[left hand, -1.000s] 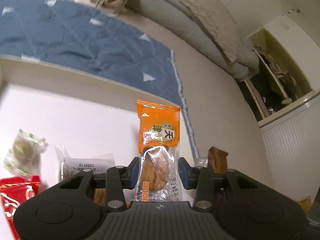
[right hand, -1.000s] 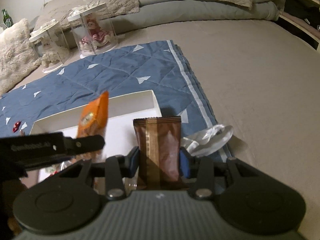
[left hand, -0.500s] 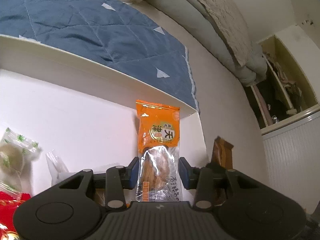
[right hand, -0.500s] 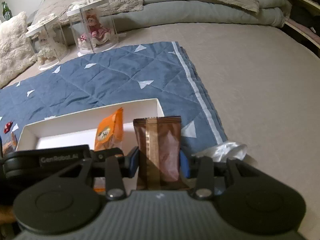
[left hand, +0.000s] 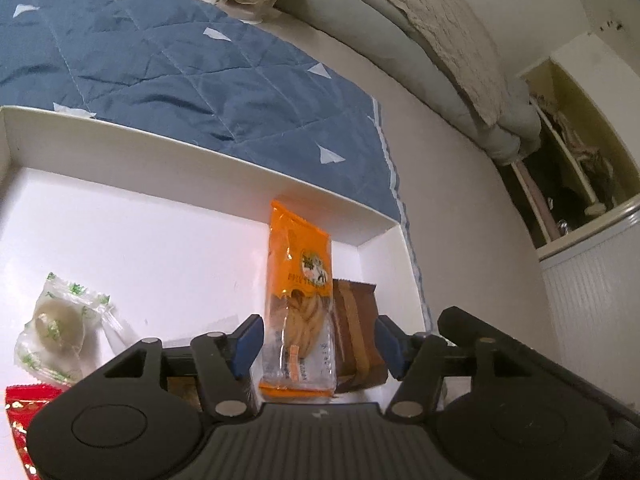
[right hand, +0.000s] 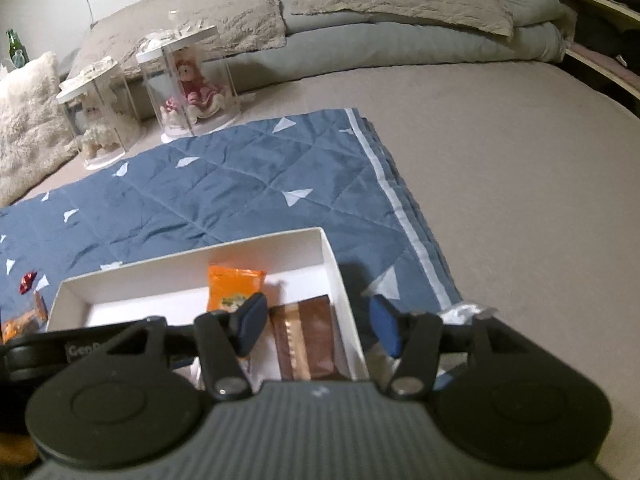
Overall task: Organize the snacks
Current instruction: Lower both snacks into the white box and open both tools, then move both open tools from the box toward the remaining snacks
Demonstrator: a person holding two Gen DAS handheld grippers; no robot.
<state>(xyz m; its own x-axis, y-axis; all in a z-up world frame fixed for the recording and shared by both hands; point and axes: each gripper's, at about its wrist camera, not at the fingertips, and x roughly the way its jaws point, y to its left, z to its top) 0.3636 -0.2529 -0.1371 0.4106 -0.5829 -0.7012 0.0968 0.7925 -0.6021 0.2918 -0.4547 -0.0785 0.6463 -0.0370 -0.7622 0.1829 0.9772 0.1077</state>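
Both snacks are being let go into the white box (left hand: 304, 196). The left gripper (left hand: 318, 340) has just been opening its jaws; the orange cracker packet (left hand: 299, 304) stands between them, apparently free of both pads, leaning toward twelve o'clock near the box's far wall. The right gripper (right hand: 318, 324) has likewise just been spreading, and the brown bar (right hand: 306, 338) lies flat on the box floor below its parted jaws, touching neither pad, close against the box's three-o'clock wall. In the left wrist view the brown bar (left hand: 358, 344) sits just beside the orange packet at its three o'clock.

So the placing step looks nearly finished. Next, each gripper likely needs to back out toward six o'clock without snagging a wrapper, then go for loose snacks such as the red candy (right hand: 27, 282) on the blue quilt (right hand: 224, 196).

The corner is tight: walls at twelve and three o'clock. Open floor lies toward nine o'clock, before the green-printed wrapped sweet (left hand: 60, 324).
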